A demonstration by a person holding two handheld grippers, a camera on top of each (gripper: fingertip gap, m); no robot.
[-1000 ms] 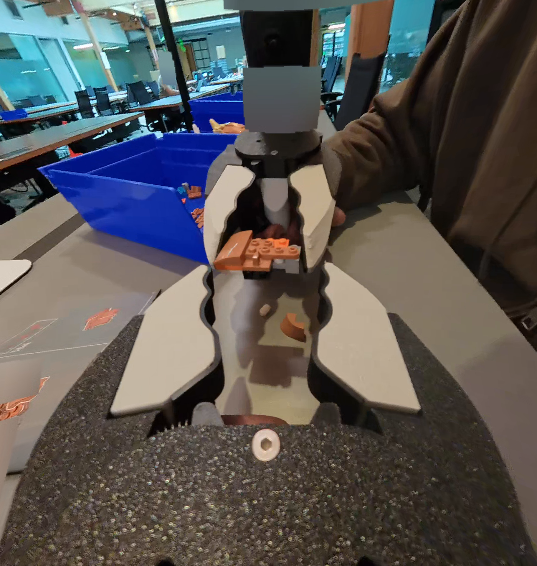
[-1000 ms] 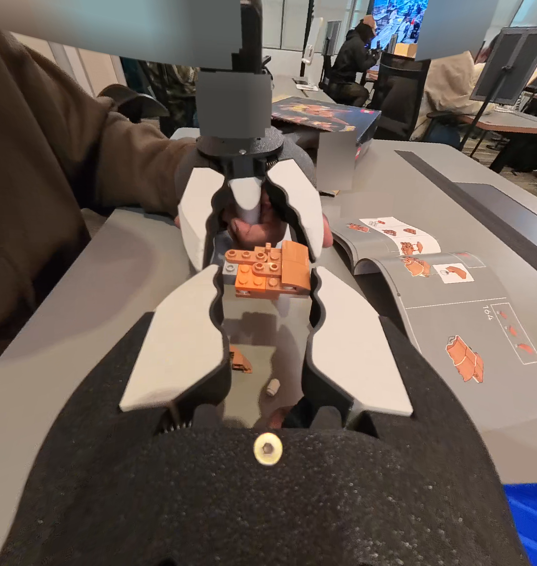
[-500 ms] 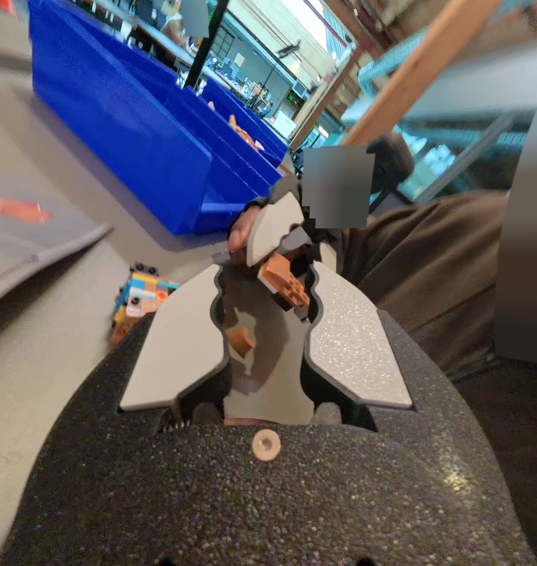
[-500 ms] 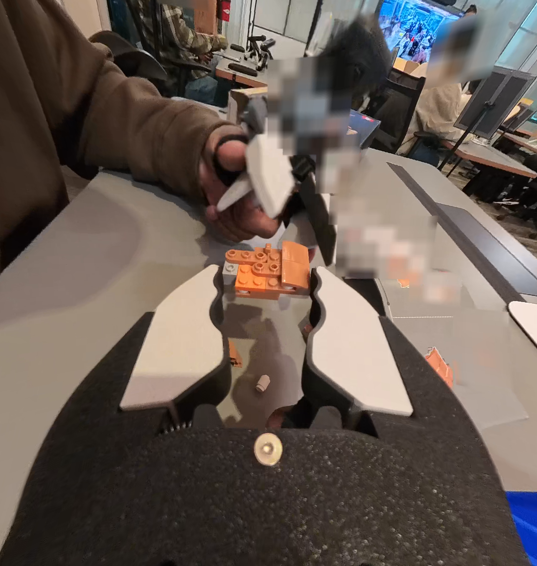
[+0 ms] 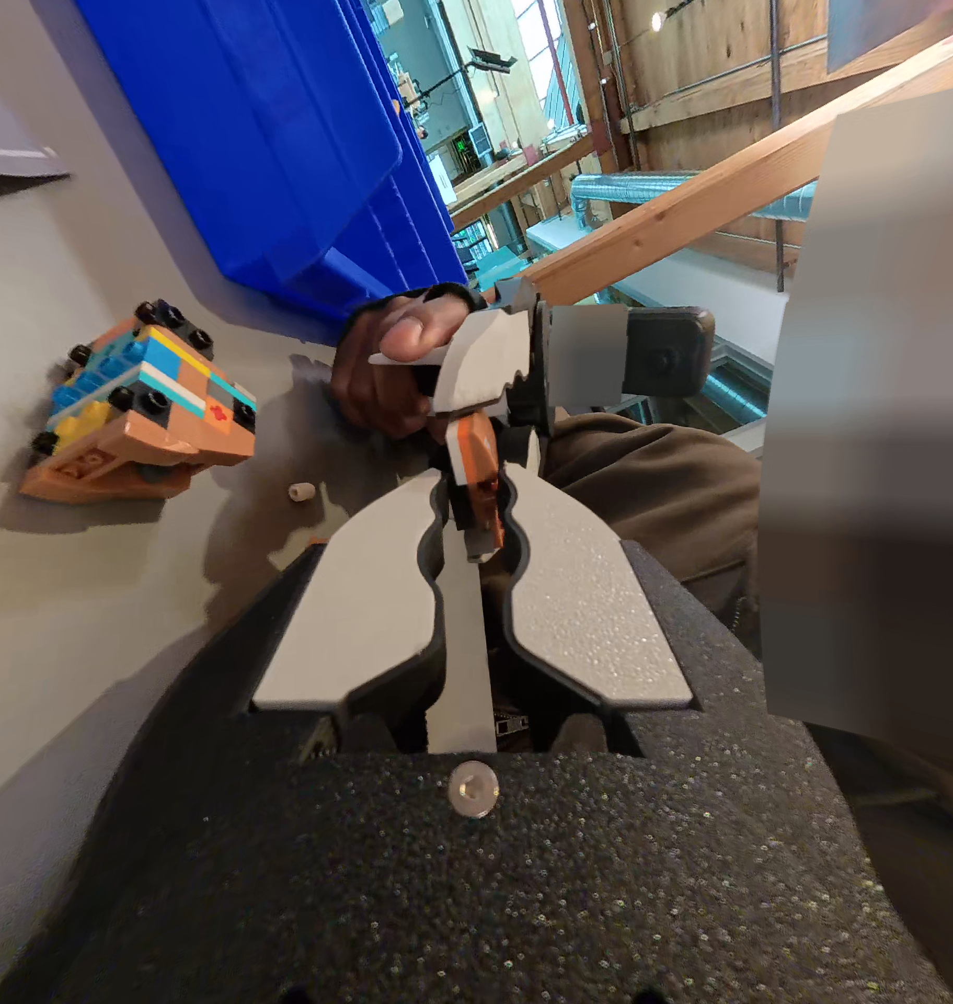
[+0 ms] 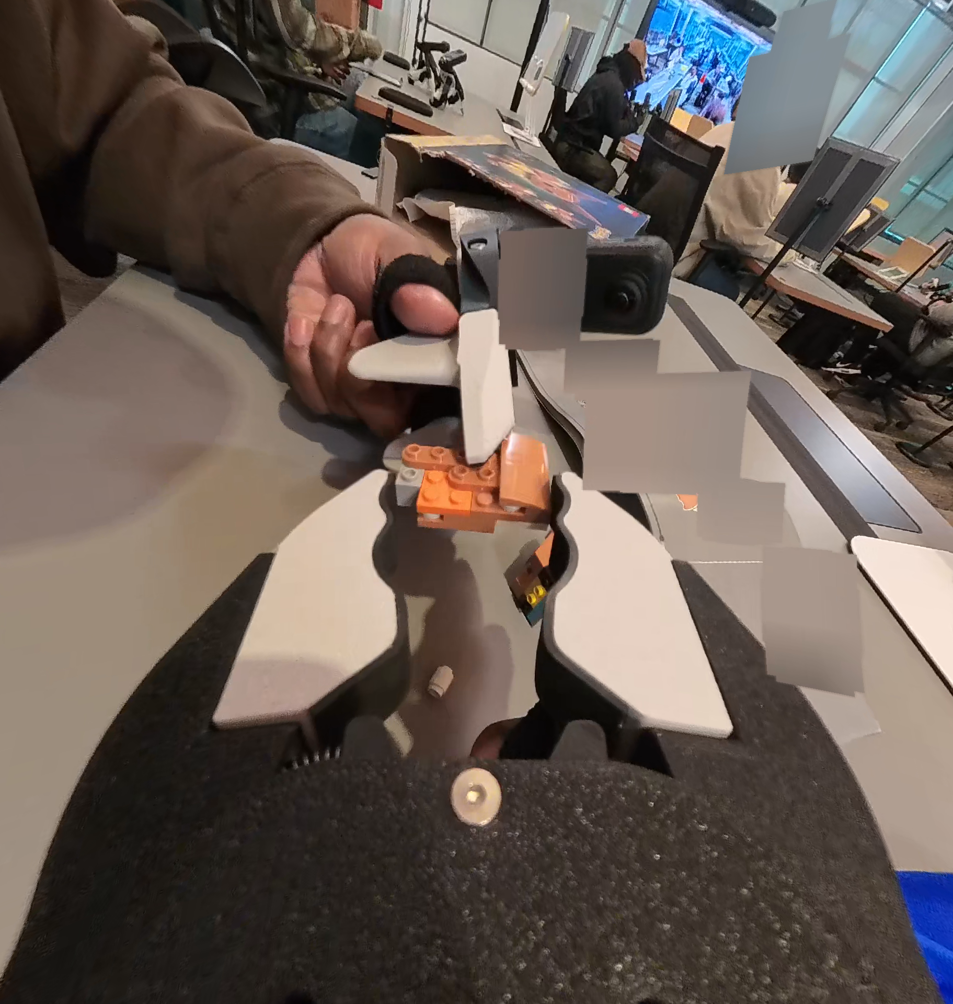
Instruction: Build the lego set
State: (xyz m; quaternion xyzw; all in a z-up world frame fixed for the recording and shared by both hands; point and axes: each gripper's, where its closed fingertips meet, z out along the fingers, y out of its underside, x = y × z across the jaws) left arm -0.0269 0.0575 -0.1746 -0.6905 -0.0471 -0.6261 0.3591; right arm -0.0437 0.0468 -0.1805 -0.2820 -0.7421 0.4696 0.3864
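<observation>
The orange lego assembly (image 6: pixel 463 491) hangs above the grey table (image 6: pixel 137 434), clamped by its sides between the fingertips of my right gripper (image 6: pixel 471 481). My left gripper (image 5: pixel 473 486) is rolled onto its side. Its fingers close over the assembly from top and bottom. One of its fingers (image 6: pixel 485 402) presses on the studs. In the left wrist view the assembly (image 5: pixel 477 451) shows edge-on between my fingertips, with the right gripper (image 5: pixel 485 429) beyond it. A hand holds each gripper.
A multi-coloured lego model (image 5: pixel 143 402) lies on the table to the left, also in the right wrist view (image 6: pixel 534 576). A small beige peg (image 5: pixel 302 491) lies loose. Blue bins (image 5: pixel 278 136) stand behind. An opened lego box (image 6: pixel 517 179) and a white tray (image 6: pixel 925 592) are farther off. My left and right fingertips are right by each other. About 7 cm separates my left fingertips from the small beige peg (image 5: pixel 302 491). The right camera catches it too, in the right wrist view (image 6: pixel 442 673).
My left gripper has rolled sideways, moved in and narrowed from wide open onto the orange assembly. My right gripper has kept hold of the assembly.
</observation>
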